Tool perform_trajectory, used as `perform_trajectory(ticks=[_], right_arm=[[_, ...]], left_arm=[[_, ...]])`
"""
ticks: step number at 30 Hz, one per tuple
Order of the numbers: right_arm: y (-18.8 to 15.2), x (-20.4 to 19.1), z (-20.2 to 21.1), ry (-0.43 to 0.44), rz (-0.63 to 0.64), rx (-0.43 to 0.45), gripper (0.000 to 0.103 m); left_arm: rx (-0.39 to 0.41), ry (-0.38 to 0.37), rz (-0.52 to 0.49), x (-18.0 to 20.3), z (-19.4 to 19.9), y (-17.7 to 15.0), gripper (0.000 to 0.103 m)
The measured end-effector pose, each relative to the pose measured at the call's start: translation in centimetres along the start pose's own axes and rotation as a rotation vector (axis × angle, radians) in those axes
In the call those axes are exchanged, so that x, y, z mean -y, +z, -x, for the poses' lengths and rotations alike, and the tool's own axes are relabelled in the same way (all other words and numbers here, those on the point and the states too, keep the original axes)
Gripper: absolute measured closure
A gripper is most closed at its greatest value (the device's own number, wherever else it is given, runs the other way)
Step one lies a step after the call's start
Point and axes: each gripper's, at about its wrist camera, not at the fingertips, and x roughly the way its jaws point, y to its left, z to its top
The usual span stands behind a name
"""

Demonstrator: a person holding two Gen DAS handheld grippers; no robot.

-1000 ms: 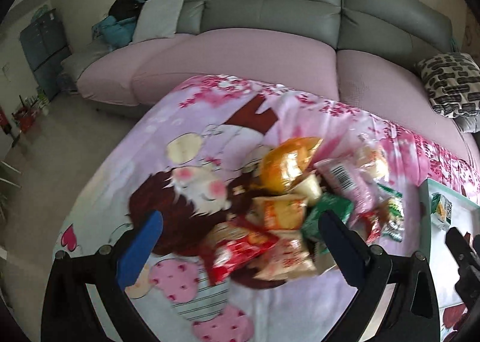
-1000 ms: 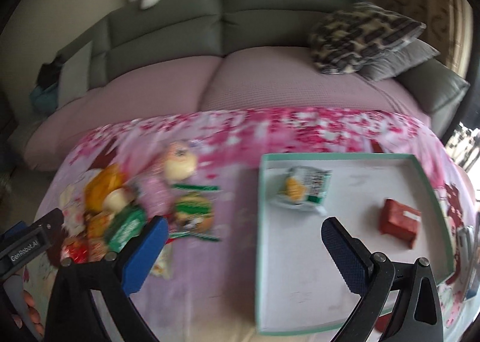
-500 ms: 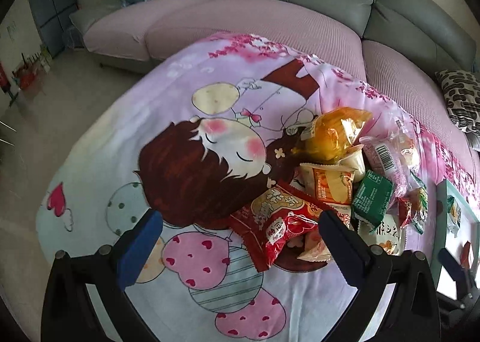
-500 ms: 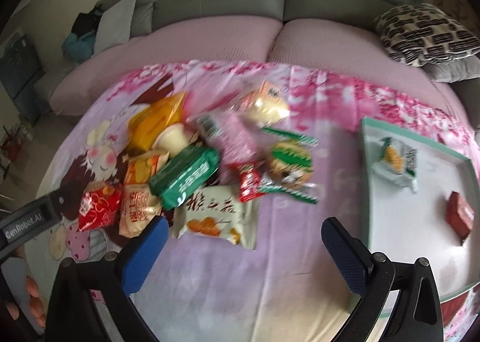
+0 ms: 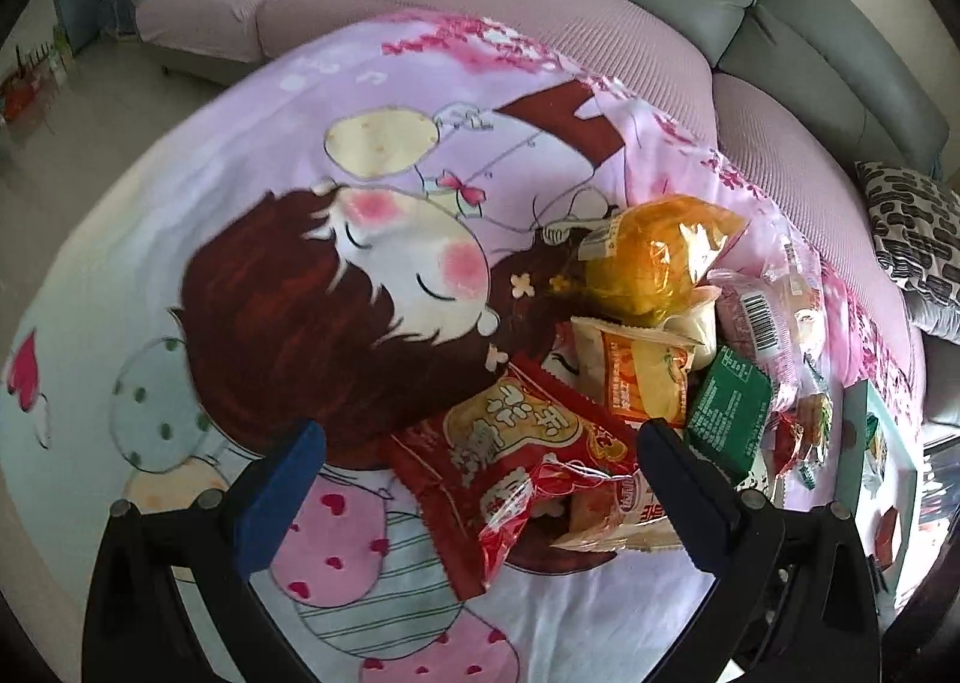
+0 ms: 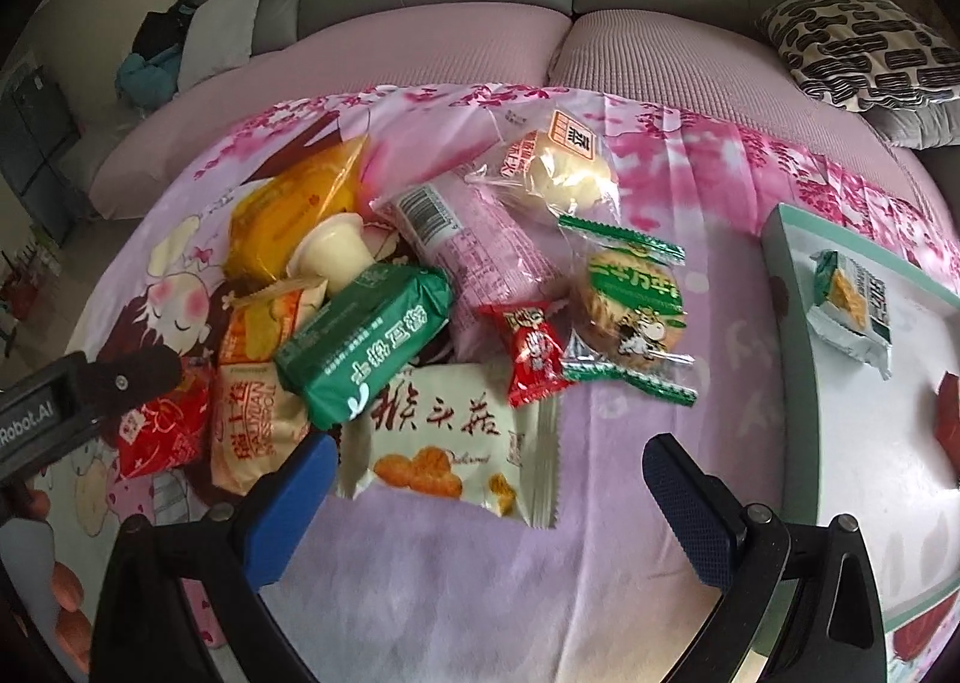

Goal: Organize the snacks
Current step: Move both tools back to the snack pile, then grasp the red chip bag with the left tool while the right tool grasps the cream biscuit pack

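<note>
A pile of snack packets lies on a pink cartoon blanket (image 5: 252,239). My left gripper (image 5: 480,473) is open, its fingers either side of a red packet (image 5: 516,461). Beyond it lie an orange bag (image 5: 654,251), a yellow packet (image 5: 645,377) and a green packet (image 5: 729,413). My right gripper (image 6: 486,479) is open above a white packet (image 6: 450,443). A green packet (image 6: 366,338), a small red candy (image 6: 534,353), a green-wrapped biscuit (image 6: 633,305), a pink packet (image 6: 474,245) and a bun (image 6: 564,167) lie beyond. The left gripper (image 6: 84,389) shows at far left.
A teal-rimmed white tray (image 6: 786,335) stands to the right, holding a small silver-green packet (image 6: 852,305) and a red packet (image 6: 948,413). A grey and pink sofa (image 6: 450,41) runs behind, with a patterned cushion (image 6: 864,47) on its right.
Both grippers have moved closer and lower over the snack pile. The right view has swung left from the tray to the pile. Both stay open.
</note>
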Motion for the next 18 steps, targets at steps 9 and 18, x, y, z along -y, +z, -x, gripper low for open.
perform_trajectory(ticks=[9, 18], right_arm=[[-0.7, -1.3, -2.5, -0.023, 0.048, -0.031, 0.0], [-0.6, -1.6, -2.7, -0.038, 0.068, -0.01, 0.0]], left_arm=[[-0.052, 0.013, 0.045, -0.5, -1.9, -0.1, 0.0], [-0.056, 0.001, 0.075, -0.7, -1.8, -0.6, 0.01]])
